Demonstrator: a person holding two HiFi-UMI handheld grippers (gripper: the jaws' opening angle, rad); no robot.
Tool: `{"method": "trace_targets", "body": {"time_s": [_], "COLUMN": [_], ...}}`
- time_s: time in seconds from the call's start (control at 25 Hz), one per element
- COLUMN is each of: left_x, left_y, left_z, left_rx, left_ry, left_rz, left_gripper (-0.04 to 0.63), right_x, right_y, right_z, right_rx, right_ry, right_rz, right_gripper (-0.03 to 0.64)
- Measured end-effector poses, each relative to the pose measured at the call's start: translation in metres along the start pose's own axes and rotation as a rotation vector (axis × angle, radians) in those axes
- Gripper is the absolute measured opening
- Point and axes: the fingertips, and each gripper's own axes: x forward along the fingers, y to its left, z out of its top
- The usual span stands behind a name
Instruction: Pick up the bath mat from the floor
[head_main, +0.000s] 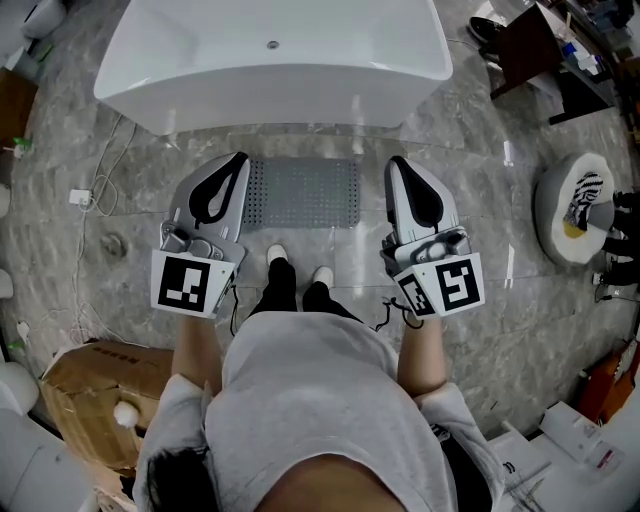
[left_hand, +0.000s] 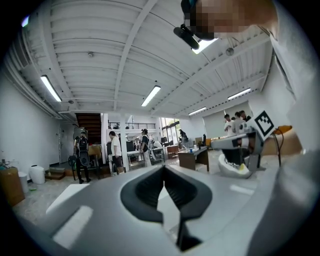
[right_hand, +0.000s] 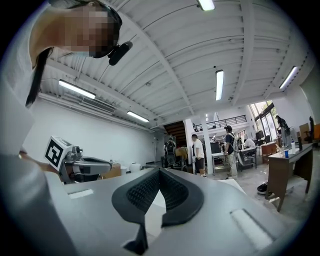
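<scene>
Shirt (head_main: 310, 400) right under the lens, then left hand-held gripper (head_main: 238, 162) and right hand-held gripper (head_main: 398, 164), both with jaws together on nothing. Mat (head_main: 303, 192) flat on the floor (head_main: 130, 200) by the tub (head_main: 270, 95), just past the shoes (head_main: 277, 255). Looks not started yet: reach, grab, lift all left.

The bathtub (head_main: 200, 70) is cut off at the top.

L gripper (head_main: 222, 190), R gripper (head_main: 410, 190): jaws closed, empty; held level.
</scene>
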Motion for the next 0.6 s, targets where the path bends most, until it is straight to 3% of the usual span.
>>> {"method": "trace_targets", "body": {"time_s": [0.6], "left_x": [0.023], "left_y": [0.068], "left_z": [-0.032], "left_rx": [-0.020], "left_ry": [0.006], "left_rz": [-0.096], "left_gripper": [0.002], "right_x": [0.062], "right_y": [0.022], "right_z": [-0.014], "right_rx": [-0.031], "right_ry": [0.041], "right_rz": [-0.083], "right_gripper": [0.000]}}
